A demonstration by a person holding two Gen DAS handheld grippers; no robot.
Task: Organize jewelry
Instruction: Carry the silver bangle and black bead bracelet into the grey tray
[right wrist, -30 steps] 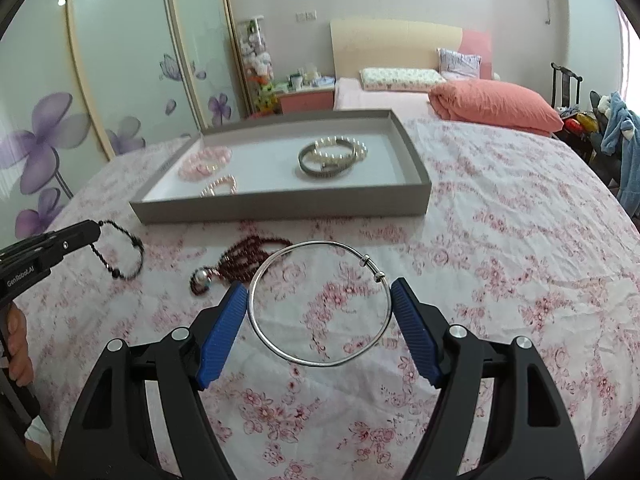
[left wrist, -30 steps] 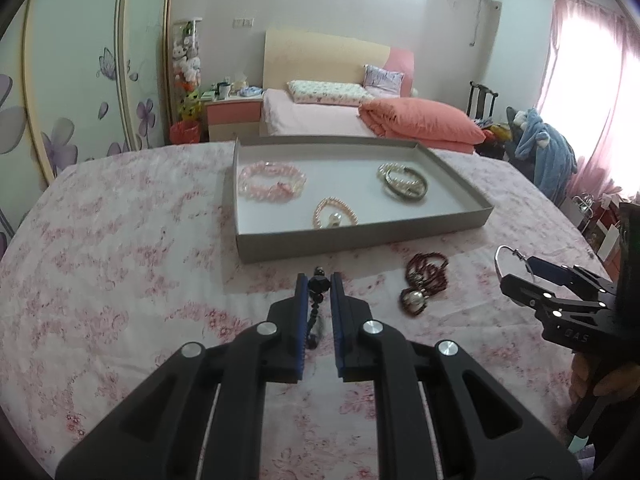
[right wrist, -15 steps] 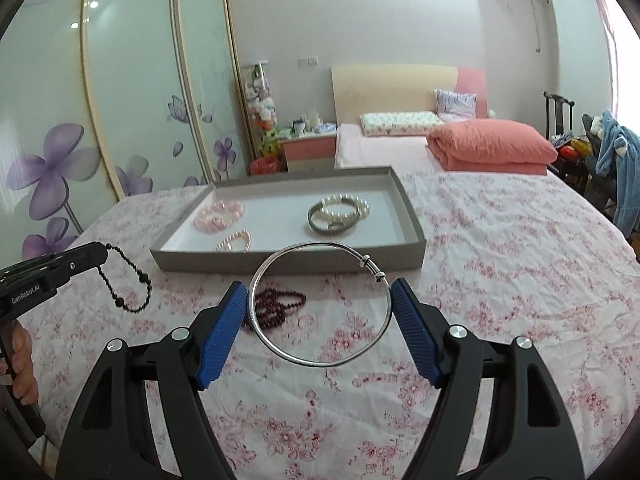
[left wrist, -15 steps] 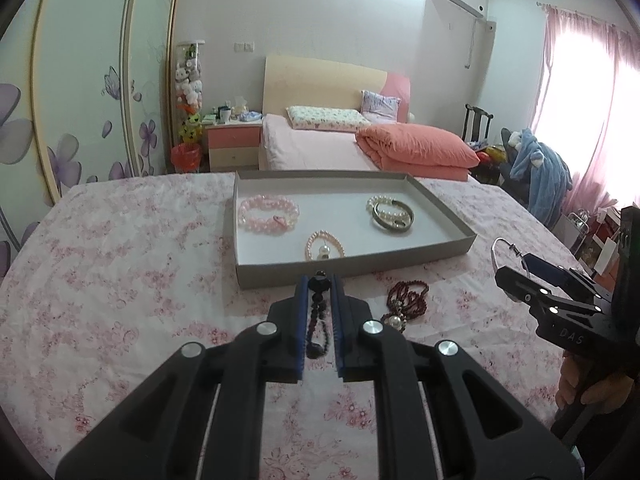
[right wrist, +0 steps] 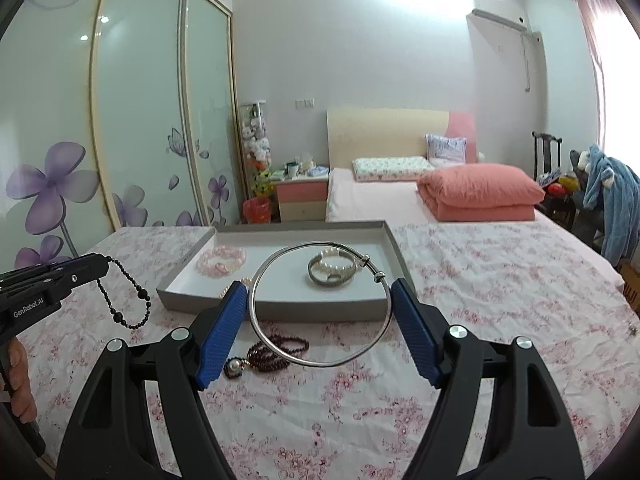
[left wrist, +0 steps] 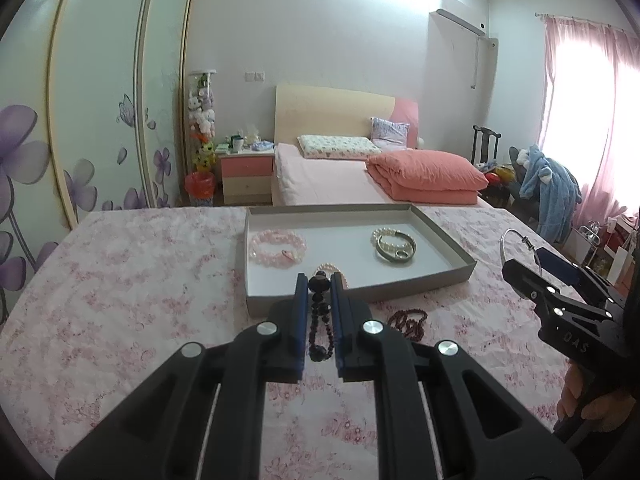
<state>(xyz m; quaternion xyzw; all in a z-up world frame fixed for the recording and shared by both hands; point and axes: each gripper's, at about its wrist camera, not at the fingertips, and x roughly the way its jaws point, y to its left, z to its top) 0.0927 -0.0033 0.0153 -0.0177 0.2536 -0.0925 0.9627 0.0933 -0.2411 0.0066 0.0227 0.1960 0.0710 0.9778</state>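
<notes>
In the left wrist view, the left gripper (left wrist: 319, 280) has its blue-padded fingers (left wrist: 299, 320) pinched on a black beaded bracelet (left wrist: 320, 320), whose largest bead sits between the fingertips while the rest of the strand hangs down in the narrow gap. Just beyond the tips lies a shallow grey cardboard tray with a white floor (left wrist: 440, 276), holding a pink bead bracelet (left wrist: 278, 246), a small pearl bracelet (left wrist: 332, 270) partly hidden by the fingers, and a pearl strand nested with a metal bangle (left wrist: 394, 244). A dark red bead necklace (left wrist: 408, 322) rests on the pink floral bedspread (left wrist: 120, 280) just in front of the tray. At the right edge the right gripper (left wrist: 524, 256) is seen side-on, a hand (left wrist: 588, 404) on its handle. In the right wrist view, the right gripper (right wrist: 318, 300) stands wide, its blue pads (right wrist: 224, 328) pressing opposite sides of a thin silver bangle (right wrist: 320, 362) held almost flat above the bedspread (right wrist: 500, 280), ahead of the tray's (right wrist: 328, 308) near wall. The red necklace (right wrist: 276, 354) lies under the ring's near left edge. At left the left gripper (right wrist: 105, 264) dangles the black strand (right wrist: 128, 300). Beyond stand flower-printed sliding wardrobe doors (right wrist: 140, 120), a second bed with a folded coral quilt (right wrist: 480, 192) and a pink nightstand (right wrist: 302, 196).
</notes>
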